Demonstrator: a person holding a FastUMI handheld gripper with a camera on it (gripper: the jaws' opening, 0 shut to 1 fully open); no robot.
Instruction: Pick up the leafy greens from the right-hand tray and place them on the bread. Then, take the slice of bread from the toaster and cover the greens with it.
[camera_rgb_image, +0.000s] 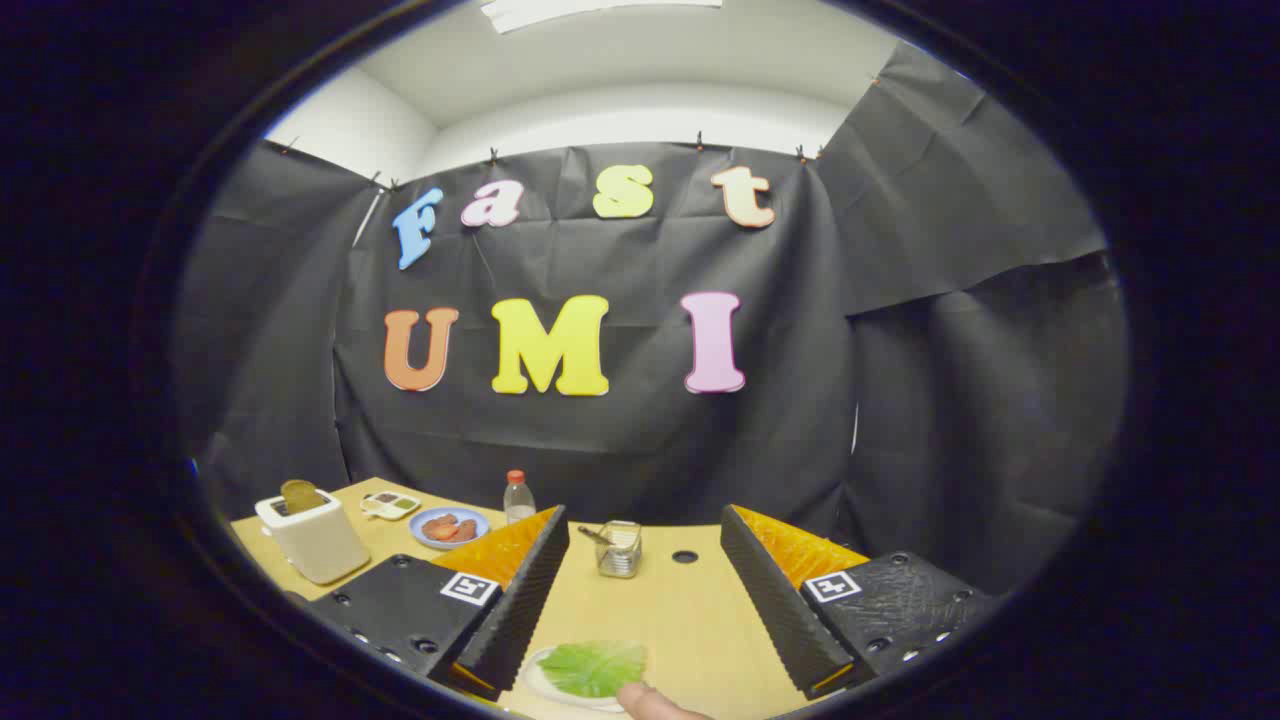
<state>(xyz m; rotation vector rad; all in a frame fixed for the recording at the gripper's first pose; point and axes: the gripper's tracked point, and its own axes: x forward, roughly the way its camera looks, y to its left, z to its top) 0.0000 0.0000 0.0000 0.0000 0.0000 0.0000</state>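
Held tongs (640, 590) spread wide over lettuce leaf (594, 667) lying between fingers; greens apparently placed, toaster (313, 538) bread (299, 494) probably next.

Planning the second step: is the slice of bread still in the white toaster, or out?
In. The brown bread slice stands up out of the white toaster's top slot, beyond the open gripper.
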